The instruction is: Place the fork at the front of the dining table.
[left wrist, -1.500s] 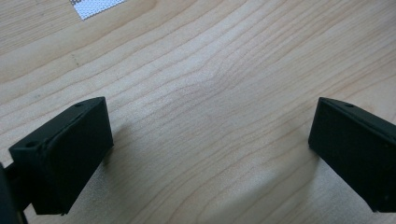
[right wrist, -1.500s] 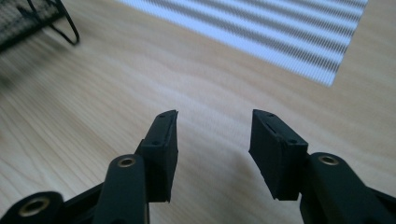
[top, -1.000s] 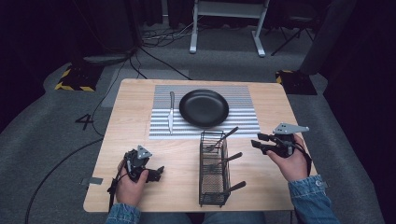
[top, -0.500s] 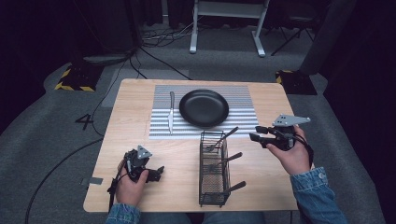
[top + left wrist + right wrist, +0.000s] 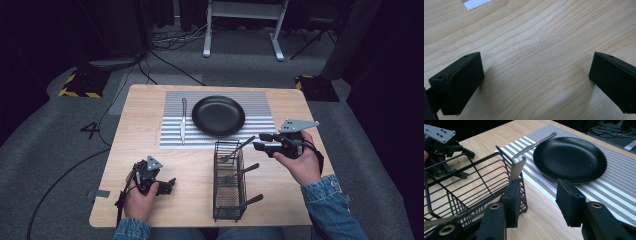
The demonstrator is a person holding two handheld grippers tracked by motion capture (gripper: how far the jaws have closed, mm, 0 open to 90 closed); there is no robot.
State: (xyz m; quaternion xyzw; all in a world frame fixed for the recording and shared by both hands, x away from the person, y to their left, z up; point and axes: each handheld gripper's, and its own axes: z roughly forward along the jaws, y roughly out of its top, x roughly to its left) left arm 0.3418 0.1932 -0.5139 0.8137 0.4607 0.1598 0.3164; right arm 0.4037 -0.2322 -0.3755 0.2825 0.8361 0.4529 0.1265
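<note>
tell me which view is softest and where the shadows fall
High view: sharp on the table, dark all around it. Left gripper view: crisp wood grain, soft shadows beside each jaw of the left gripper. Right gripper view: right gripper blurred up close, plate fairly sharp with a dull sheen.

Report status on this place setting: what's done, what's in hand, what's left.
Done: the black plate sits on the striped placemat with the knife beside it. In hand: nothing gripped; the right tongs are open, close to the topmost handle sticking out of the wire basket. Left, probably: three utensils lie in the basket, not yet set out. The left tongs are open, low over the table.
</note>
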